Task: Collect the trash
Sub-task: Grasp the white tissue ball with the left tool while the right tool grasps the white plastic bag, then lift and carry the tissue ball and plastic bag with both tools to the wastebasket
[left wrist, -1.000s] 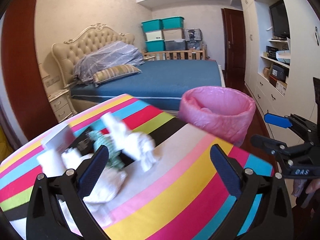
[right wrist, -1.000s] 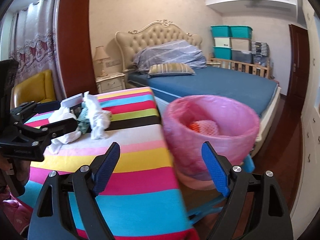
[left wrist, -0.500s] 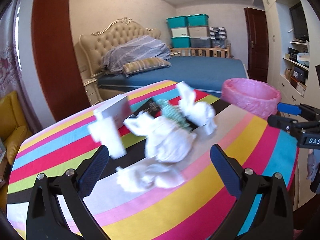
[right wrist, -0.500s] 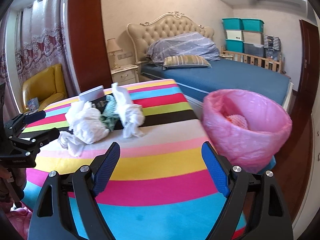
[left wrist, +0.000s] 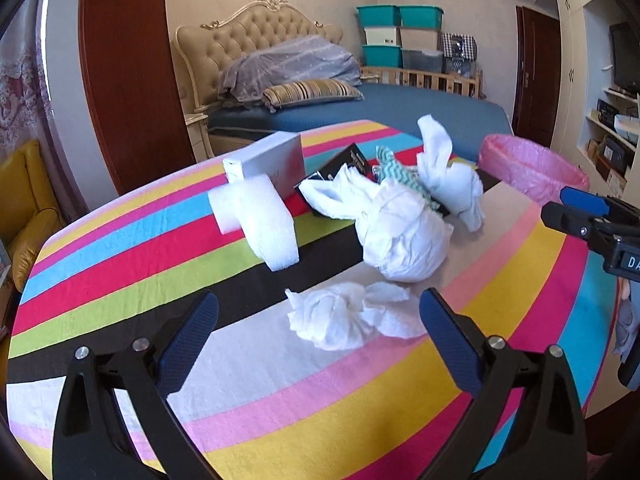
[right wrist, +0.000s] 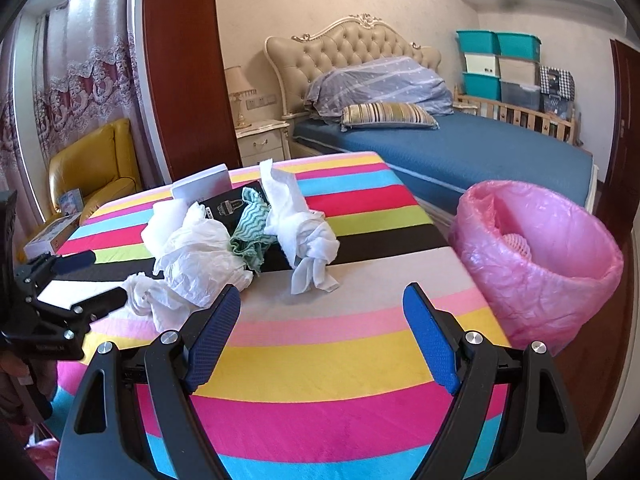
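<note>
From the left wrist view, the left gripper point(left wrist: 318, 328) hangs over the striped tablecloth point(left wrist: 280, 400) with its jaws wide apart; they have just been closing a little, and nothing is pressed between the pads. A small crumpled tissue point(left wrist: 344, 320) lies on the cloth in the gap between the blue fingertips point(left wrist: 192, 332), touching neither as far as the fisheye lets me judge. Just beyond it sits a larger ball of white paper point(left wrist: 400, 232), and to its right a twisted white tissue point(left wrist: 448, 172) stands up tall. A green zigzag cloth point(left wrist: 396, 168) shows between them, lying on a black box point(left wrist: 344, 164). To the left lie a white foam piece point(left wrist: 256, 216) and, behind it, a white box point(left wrist: 268, 160). The pink-lined bin point(left wrist: 532, 168) stands past the table's far right edge, and the right gripper point(left wrist: 580, 216) enters from the right.

From the right wrist view, the right gripper point(right wrist: 320, 324) is also spread wide and holds nothing; only bare cloth lies between its fingers. The trash pile sits ahead and left: ball of white paper point(right wrist: 200, 256), green zigzag cloth point(right wrist: 252, 236), twisted white tissue point(right wrist: 300, 228). The pink-lined bin point(right wrist: 540, 272) stands just beside the table on the right, with something pink and netted inside. The left gripper point(right wrist: 92, 280) reaches in from the left, its tips beside the small crumpled tissue point(right wrist: 148, 300).
</note>
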Demonstrator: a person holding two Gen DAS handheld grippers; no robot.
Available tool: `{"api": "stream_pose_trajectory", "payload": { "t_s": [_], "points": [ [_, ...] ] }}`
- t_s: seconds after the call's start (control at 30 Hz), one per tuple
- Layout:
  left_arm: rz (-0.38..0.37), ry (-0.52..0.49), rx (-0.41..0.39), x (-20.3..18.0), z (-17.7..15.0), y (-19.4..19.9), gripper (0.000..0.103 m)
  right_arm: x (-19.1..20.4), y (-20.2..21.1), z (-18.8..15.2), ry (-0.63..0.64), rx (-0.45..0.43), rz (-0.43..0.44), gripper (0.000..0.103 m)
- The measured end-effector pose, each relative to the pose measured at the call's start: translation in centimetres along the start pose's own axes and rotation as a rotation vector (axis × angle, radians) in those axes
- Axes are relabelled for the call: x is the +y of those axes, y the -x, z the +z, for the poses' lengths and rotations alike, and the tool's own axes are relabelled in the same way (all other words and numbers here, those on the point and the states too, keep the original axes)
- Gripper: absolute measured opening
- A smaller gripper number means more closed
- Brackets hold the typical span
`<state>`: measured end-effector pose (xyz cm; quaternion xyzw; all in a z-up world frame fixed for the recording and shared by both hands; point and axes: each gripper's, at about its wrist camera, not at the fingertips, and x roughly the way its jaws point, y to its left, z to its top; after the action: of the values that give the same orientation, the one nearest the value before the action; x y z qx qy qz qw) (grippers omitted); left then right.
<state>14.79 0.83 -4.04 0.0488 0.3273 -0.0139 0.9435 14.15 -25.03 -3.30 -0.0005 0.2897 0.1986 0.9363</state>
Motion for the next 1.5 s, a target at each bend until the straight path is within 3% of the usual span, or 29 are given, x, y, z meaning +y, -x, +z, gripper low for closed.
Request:
{"api": "stream_pose_trajectory", "payload": {
  "t_s": [0.23,0.3,0.37,0.47,0.9,1.13,1.37,1.43,1.5],
  "points": [
    [-0.03,0.021,0.091,0.5,-0.2,-2.5,0.077,1.1,-1.0,-0.2,0.026,0.023,0.003,0.079],
    [-0.057,0.022,0.117,0.5,-0.2,-3.2,0.066,1.6,-1.2,0.0,0.037,0.028,0.007,0.079],
    [-0.093,0.018,0.133,0.4,-0.3,-3.4,0.045,2.0,-1.6,0.1,0.043,0.034,0.014,0.079],
    [-0.114,-0.009,0.134,-0.1,-0.4,-3.3,0.032,2.9,-2.2,0.4,0.054,0.043,0.029,0.079],
    [0.012,0.1,-0.017,4.6,-1.2,0.3,0.03,9.1,-5.0,1.9,0.138,0.056,0.102,0.079],
    [0.028,0.18,-0.089,6.9,-1.4,1.7,0.03,11.9,-6.8,2.3,0.182,0.073,0.093,0.079],
    [0.036,0.18,-0.118,7.0,-1.5,2.2,0.03,12.4,-8.2,2.1,0.211,0.138,0.057,0.068],
    [0.035,0.18,-0.122,7.1,-1.6,2.3,0.03,12.1,-8.6,2.2,0.199,0.154,0.05,0.061],
    [0.037,0.181,-0.124,7.1,-1.6,2.3,0.03,11.8,-8.6,2.3,0.184,0.152,0.045,0.047]
  ]
}}
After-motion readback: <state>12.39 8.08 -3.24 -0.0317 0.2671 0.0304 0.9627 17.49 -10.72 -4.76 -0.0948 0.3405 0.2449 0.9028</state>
